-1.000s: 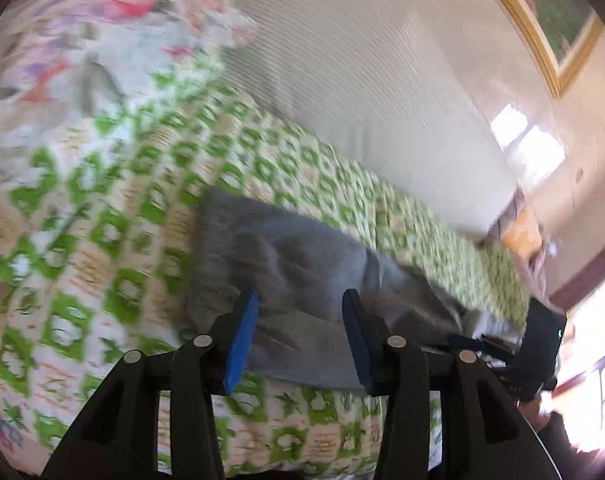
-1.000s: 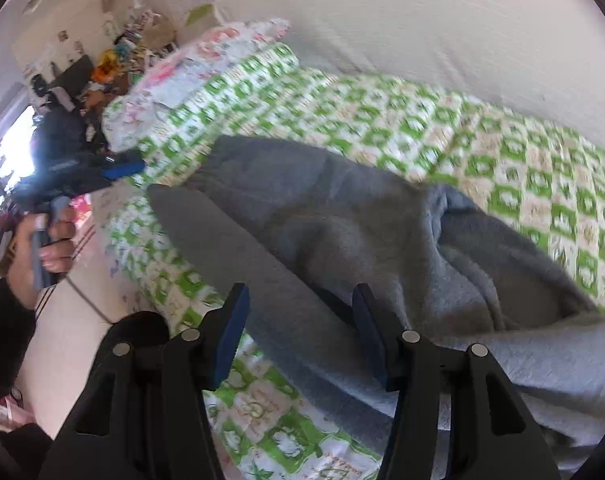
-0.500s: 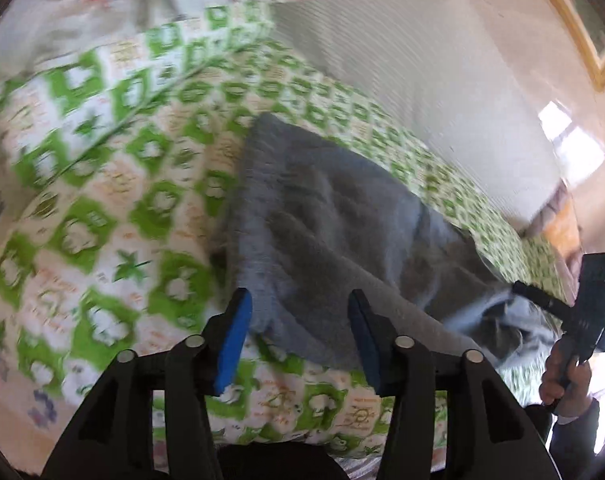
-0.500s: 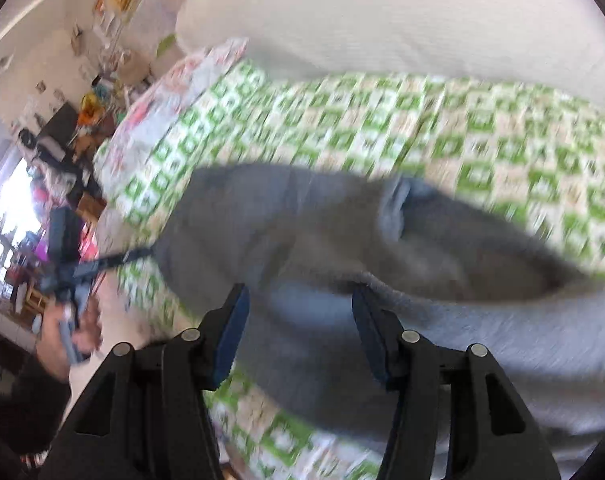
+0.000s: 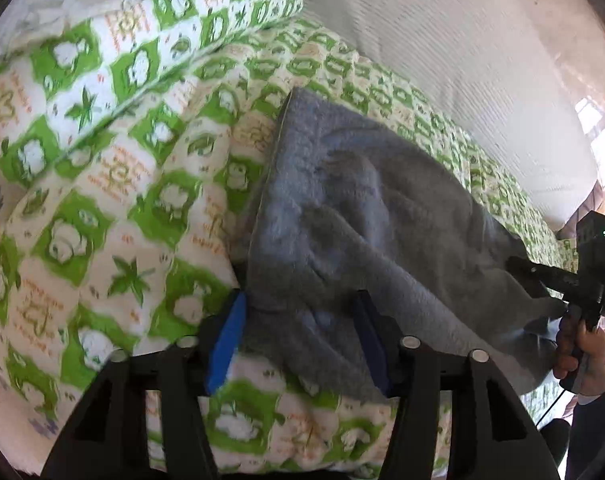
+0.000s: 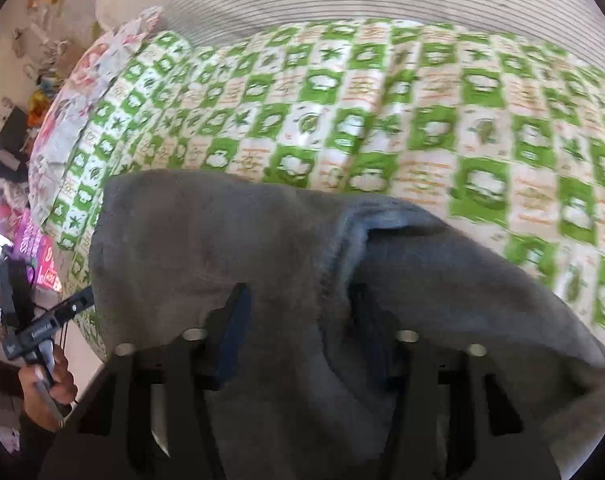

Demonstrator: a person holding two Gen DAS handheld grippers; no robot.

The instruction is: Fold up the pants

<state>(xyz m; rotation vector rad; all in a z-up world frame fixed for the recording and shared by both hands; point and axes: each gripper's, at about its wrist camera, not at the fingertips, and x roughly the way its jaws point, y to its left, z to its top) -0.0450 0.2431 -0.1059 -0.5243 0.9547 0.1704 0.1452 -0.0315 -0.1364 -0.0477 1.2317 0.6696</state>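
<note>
Both tools, the left tool [image 5: 298, 340] and right tool [image 6: 298, 320], are closing on the soft, limp grey pants' [image 5: 362, 208] near edge on the bed [image 5: 102, 220].

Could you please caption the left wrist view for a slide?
Left gripper closing over the grey pants edge on a green patterned bedspread.

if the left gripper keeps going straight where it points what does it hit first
Most likely the near edge of the grey pants, already between the closing jaws of the left gripper; the green patterned bed cover lies right beneath.
</note>
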